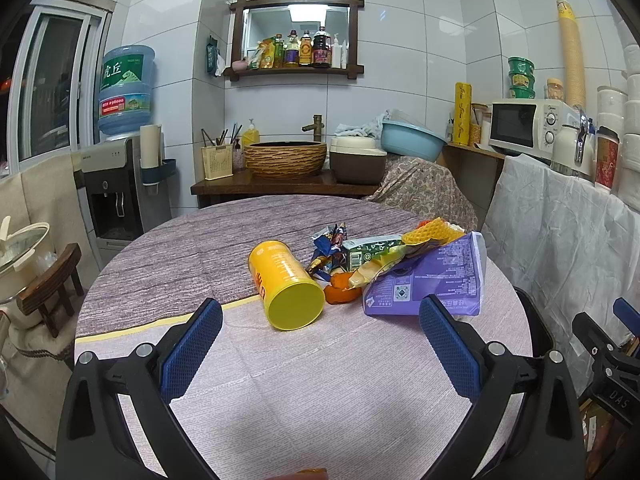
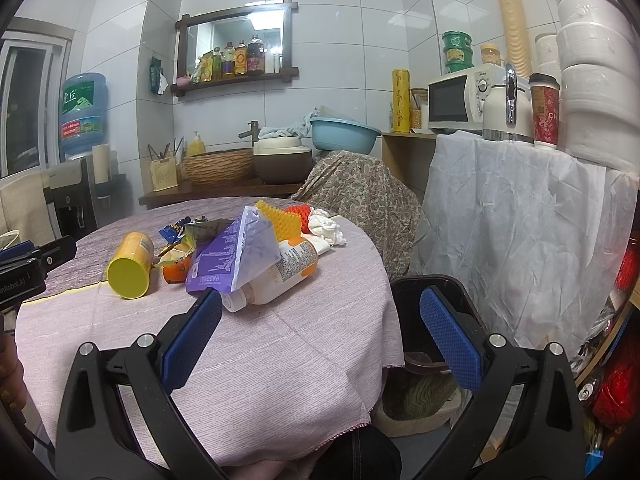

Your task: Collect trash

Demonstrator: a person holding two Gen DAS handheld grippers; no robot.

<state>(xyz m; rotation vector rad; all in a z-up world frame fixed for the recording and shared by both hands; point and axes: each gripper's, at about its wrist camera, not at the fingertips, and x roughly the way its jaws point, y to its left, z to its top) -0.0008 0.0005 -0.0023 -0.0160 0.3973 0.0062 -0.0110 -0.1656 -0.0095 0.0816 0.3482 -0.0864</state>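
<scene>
Nearby, yellow can point(image 1: 286, 282) touching orange peel point(image 1: 340, 290).

A round table point(image 1: 208, 240) draped in a mauve-grey woven cloth and a paler pink cloth point(image 1: 320, 380) carries a heap of litter: a yellow cylindrical can point(image 1: 286, 284) on its side, an orange peel point(image 1: 340, 288) just beside it, a purple plastic wrapper point(image 1: 432, 276), crumpled snack wrappers point(image 1: 332, 252), a white plastic bottle point(image 2: 280, 276) on its side, and wadded white tissue point(image 2: 326, 226).
</scene>
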